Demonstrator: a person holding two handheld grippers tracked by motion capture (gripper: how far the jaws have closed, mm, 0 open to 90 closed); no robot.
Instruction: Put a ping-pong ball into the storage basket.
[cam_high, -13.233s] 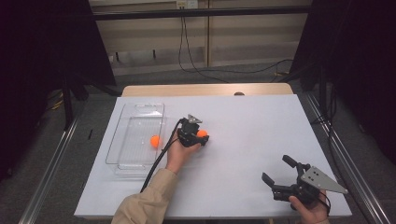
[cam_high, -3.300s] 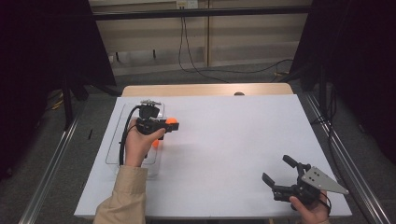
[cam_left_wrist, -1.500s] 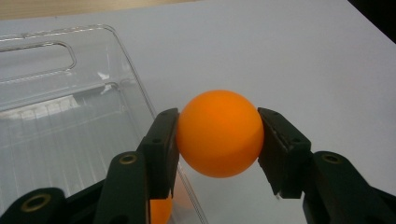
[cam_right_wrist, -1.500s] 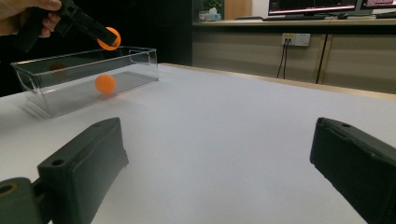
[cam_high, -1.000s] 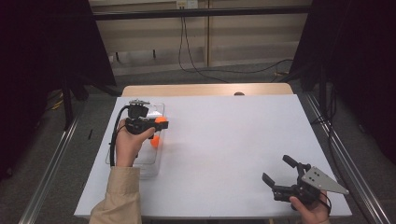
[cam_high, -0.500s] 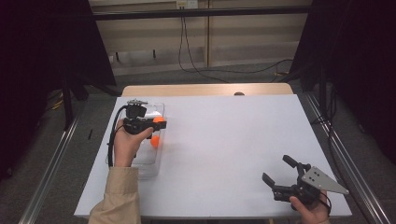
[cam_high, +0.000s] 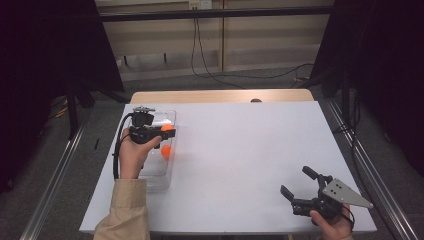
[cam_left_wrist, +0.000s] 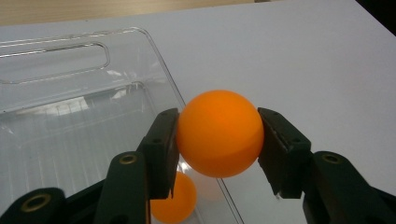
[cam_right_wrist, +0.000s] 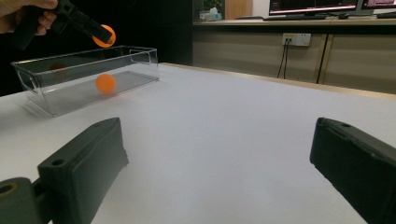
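Two orange balls (cam_left_wrist: 218, 133), clear bin (cam_left_wrist: 70, 107), no legible writing

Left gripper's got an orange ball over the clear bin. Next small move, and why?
Probably nudge the left gripper slightly further over the clear bin, then open the jaws. The held ball hangs right above the bin's near wall, so dropping now might clip the rim. Another orange ball already lies inside.

no readable text anywhere
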